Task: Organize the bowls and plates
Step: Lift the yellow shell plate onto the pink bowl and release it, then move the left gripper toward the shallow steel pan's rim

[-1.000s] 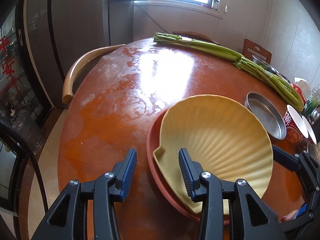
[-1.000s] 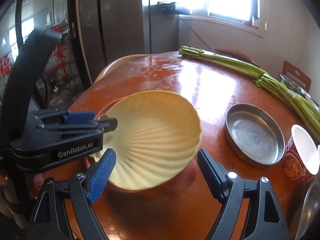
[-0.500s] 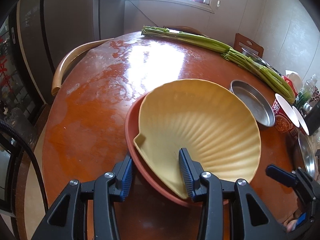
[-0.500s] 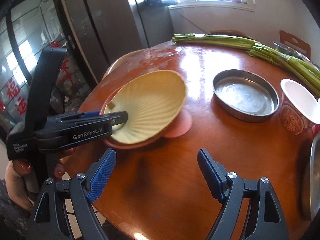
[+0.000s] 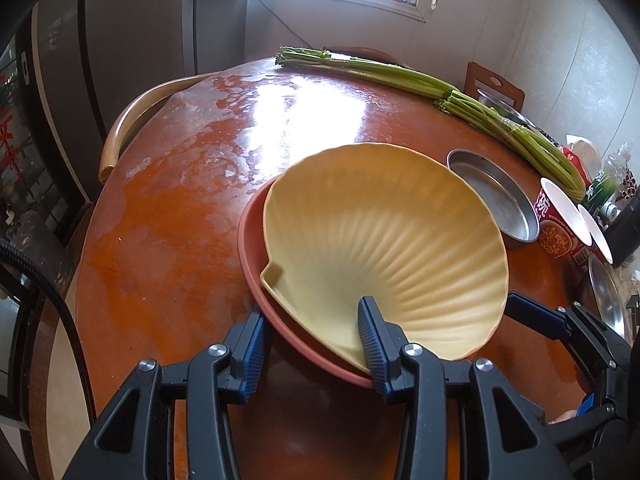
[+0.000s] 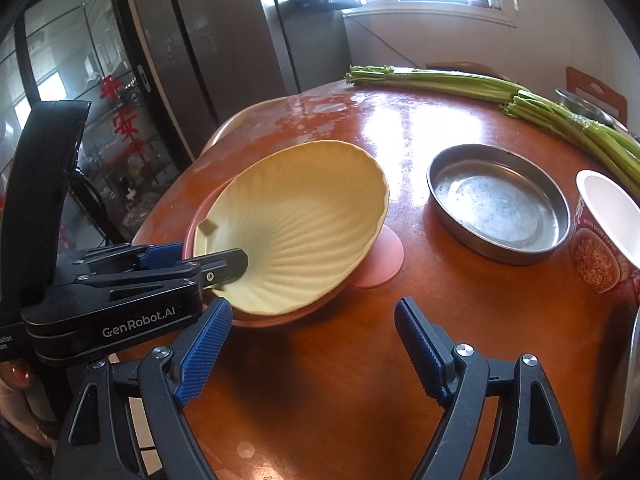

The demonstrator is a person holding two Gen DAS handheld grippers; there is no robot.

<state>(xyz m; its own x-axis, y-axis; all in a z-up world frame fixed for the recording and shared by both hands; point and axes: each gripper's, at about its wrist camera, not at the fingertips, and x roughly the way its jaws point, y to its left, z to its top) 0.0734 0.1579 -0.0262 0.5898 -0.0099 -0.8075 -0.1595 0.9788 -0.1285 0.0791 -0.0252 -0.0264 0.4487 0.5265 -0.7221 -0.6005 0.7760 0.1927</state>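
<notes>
The left tool (image 6: 192, 260), marked "GenRobot.AI" on its side, grips the near rims of the yellow shell plate (image 5: 384, 240) and the pink plate (image 5: 256, 256) beneath it, stacked on the counter (image 5: 180, 200). The right tool (image 6: 312, 344) hangs with its fingers spread and nothing between them. A paper cup (image 6: 600, 240) with only partly legible red print stands beside a steel pan (image 6: 496, 200).

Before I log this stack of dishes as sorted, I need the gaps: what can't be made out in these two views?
- Pink plate, both views: mostly covered by the yellow shell-shaped dish.
- Left gripper, both views: whether its pads actually pinch the two rims can't be told.
- Steel dish, right wrist view: cut off by the right edge.
- Paper cup print: too small to read.
</notes>
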